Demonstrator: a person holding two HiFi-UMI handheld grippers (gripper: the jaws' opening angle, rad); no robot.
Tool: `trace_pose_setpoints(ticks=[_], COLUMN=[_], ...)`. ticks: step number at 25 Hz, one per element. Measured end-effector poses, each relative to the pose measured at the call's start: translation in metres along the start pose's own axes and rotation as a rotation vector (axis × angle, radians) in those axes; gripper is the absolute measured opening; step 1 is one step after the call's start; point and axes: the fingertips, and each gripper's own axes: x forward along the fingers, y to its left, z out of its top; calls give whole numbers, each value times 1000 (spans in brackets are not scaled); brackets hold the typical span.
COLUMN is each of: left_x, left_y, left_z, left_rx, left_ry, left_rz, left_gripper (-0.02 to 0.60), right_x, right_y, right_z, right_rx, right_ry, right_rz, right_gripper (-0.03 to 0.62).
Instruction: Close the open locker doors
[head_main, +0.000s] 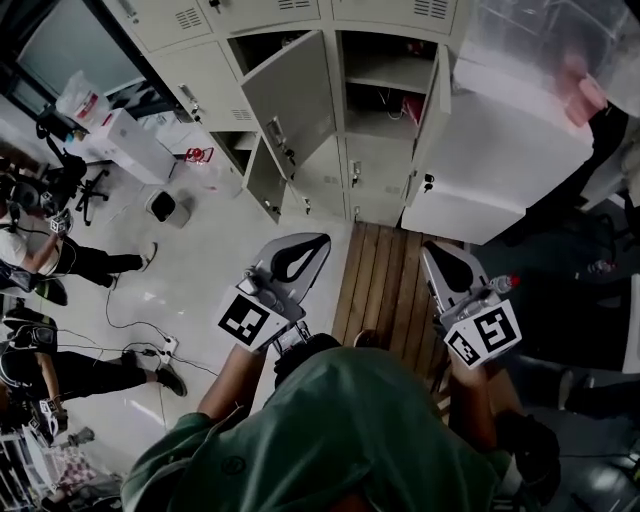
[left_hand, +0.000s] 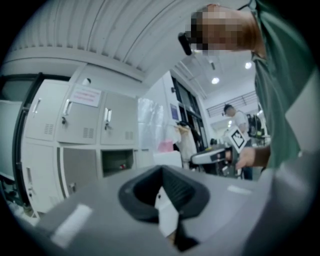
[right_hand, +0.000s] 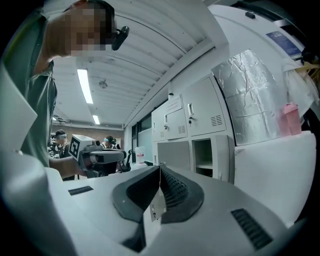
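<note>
Cream metal lockers (head_main: 375, 170) fill the upper middle of the head view, and three of their doors stand open. A big door (head_main: 290, 100) swings out at upper left, a small door (head_main: 264, 180) hangs out below it, and a narrow door (head_main: 432, 105) opens on the right of the bare shelves. A large white block (head_main: 500, 150) sits just beside the lockers at upper right. Wooden boards (head_main: 385, 280) run from the lockers' foot down the centre of the frame, between the two grippers.

The person's green-sleeved body takes up the bottom of the frame, with both forearms (head_main: 228, 378) bent and raised in front of the chest. The left gripper (head_main: 312, 243) angles up and to the right toward the lockers. The right gripper (head_main: 432, 250) angles up and slightly left. The two are at about the same height and well apart from each other, and both are well short of the doors.

Each gripper's own view shows its jaws pressed together at the tips with nothing between them.
</note>
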Motion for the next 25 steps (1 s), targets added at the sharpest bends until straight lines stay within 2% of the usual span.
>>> trace_pose_setpoints(ticks=[11, 16, 25], left_x=[35, 47, 63], left_y=[33, 63, 104], left_z=[-7, -9, -21], left_rx=[-13, -15, -27], left_ry=[16, -2, -9], left_rz=[-13, -35, -110], left_gripper=[0, 0, 0], right_x=[30, 52, 82], right_y=[-40, -61, -106], right_z=[-7, -8, -12], right_rx=[30, 27, 1], right_ry=[10, 20, 50], right_rz=[-15, -60, -200], right_gripper=[6, 6, 6])
